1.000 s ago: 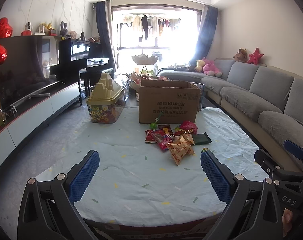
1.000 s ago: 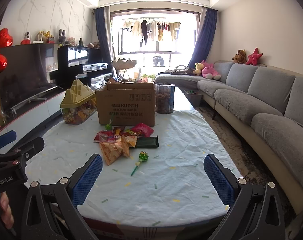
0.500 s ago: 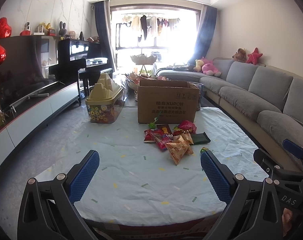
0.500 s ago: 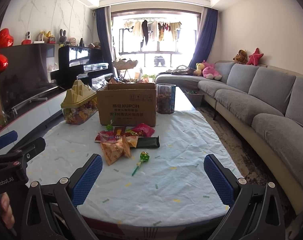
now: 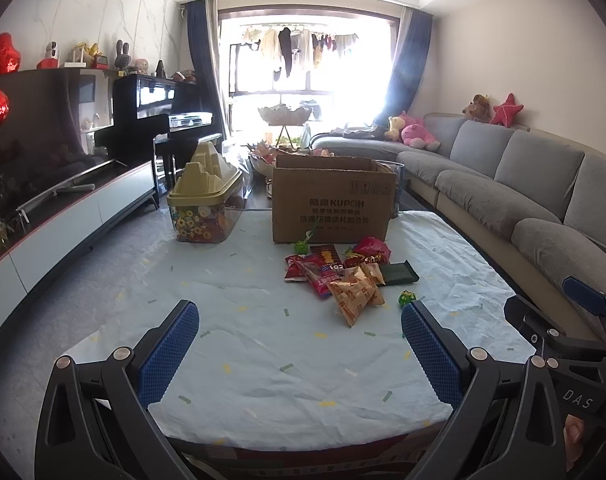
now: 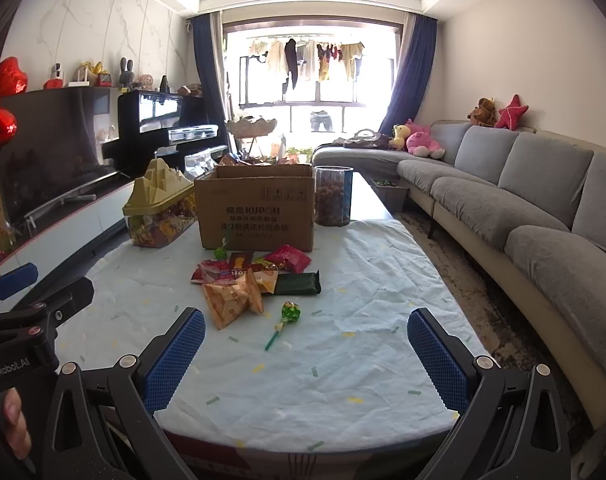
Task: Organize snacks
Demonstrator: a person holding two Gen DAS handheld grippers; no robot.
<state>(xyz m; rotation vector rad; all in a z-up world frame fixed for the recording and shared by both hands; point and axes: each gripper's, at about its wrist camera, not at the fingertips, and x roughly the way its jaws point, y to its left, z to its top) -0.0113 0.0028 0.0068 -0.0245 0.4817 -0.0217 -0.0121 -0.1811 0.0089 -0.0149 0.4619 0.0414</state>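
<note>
A pile of snack packets [image 5: 335,268] [image 6: 255,276] lies mid-table on a pale blue cloth, in front of an open cardboard box [image 5: 333,200] [image 6: 257,212]. An orange packet [image 5: 355,292] [image 6: 233,300] is nearest. A dark green bar [image 5: 401,273] [image 6: 299,283] sits at the pile's right. A green lollipop [image 6: 289,314] [image 5: 406,298] lies apart in front; another leans on the box [image 6: 221,251]. My left gripper [image 5: 301,350] and right gripper [image 6: 307,356] are both open and empty, over the table's near edge, well short of the snacks.
A clear candy tub with a yellow castle lid [image 5: 205,208] [image 6: 159,212] stands left of the box. A clear jar of snacks [image 6: 331,196] stands to its right. A grey sofa [image 6: 523,208] runs along the right; a TV cabinet [image 5: 71,216] lines the left.
Both views have shifted only slightly; the snacks sit a touch nearer and more central. Both grippers stay open and nothing on the table has moved.
</note>
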